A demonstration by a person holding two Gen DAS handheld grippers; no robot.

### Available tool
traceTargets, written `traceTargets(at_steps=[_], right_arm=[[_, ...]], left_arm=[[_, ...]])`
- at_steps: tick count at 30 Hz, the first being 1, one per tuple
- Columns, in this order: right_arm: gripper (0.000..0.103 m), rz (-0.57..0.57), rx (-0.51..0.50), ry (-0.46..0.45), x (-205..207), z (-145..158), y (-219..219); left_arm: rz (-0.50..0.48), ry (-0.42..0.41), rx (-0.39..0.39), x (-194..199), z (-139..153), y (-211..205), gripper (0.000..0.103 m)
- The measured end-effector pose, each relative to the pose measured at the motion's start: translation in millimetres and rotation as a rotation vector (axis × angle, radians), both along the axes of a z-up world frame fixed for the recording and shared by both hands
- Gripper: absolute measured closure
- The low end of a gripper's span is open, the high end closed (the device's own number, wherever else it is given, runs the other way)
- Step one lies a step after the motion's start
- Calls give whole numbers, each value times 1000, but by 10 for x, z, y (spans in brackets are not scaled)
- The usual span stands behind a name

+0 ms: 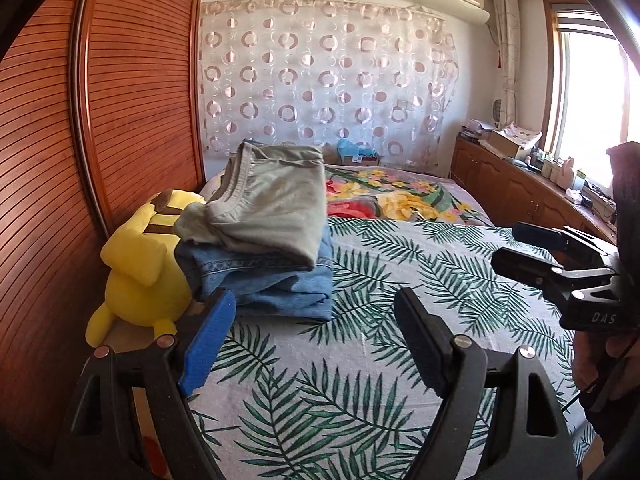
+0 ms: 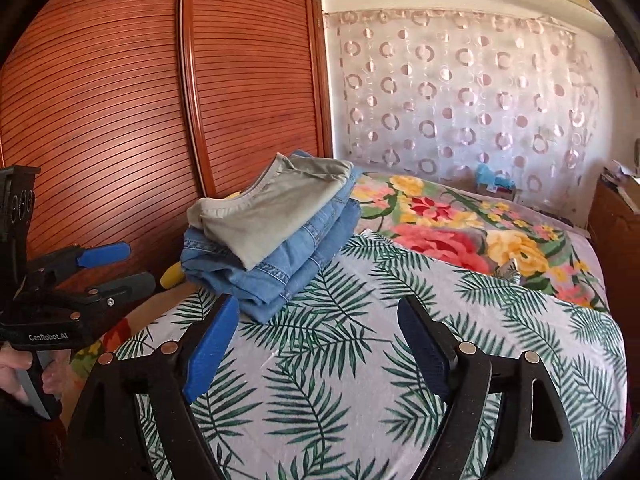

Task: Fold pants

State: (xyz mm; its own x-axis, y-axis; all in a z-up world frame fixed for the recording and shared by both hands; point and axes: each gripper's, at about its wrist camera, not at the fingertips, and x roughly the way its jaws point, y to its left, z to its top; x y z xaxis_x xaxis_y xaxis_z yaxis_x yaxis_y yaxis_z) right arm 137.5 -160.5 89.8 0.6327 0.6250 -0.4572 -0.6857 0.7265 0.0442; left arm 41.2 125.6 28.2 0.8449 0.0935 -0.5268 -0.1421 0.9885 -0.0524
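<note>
The yellow plush toy (image 1: 138, 268) is half hidden behind folded jeans (image 1: 276, 280) topped by folded khaki pants (image 1: 268, 208). Left gripper (image 1: 316, 336) and right gripper (image 2: 320, 340) both gape, holding nothing, above the leaf-print sheet (image 1: 360, 360).

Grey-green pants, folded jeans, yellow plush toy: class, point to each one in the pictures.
Grey-green pants (image 2: 276, 216): right wrist view, middle of the top folded panel.
Folded jeans (image 2: 280, 276): right wrist view, seamed fold beneath the pants.
Yellow plush toy (image 1: 140, 276): left wrist view, its body.
</note>
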Motion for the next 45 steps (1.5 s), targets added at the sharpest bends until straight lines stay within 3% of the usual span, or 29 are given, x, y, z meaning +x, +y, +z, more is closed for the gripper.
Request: traceTargets(at_steps=[16, 28, 45], right_arm=[[18, -165, 27, -53, -651, 202, -710], [15, -331, 55, -44, -947, 108, -1127], [15, -429, 72, -66, -1188, 157, -1140]], left_arm=[[-99, -18, 4, -201, 147, -579, 21], [-187, -24, 11, -139, 217, -1050, 21], [-229, -74, 7, -88, 475, -1340, 21]])
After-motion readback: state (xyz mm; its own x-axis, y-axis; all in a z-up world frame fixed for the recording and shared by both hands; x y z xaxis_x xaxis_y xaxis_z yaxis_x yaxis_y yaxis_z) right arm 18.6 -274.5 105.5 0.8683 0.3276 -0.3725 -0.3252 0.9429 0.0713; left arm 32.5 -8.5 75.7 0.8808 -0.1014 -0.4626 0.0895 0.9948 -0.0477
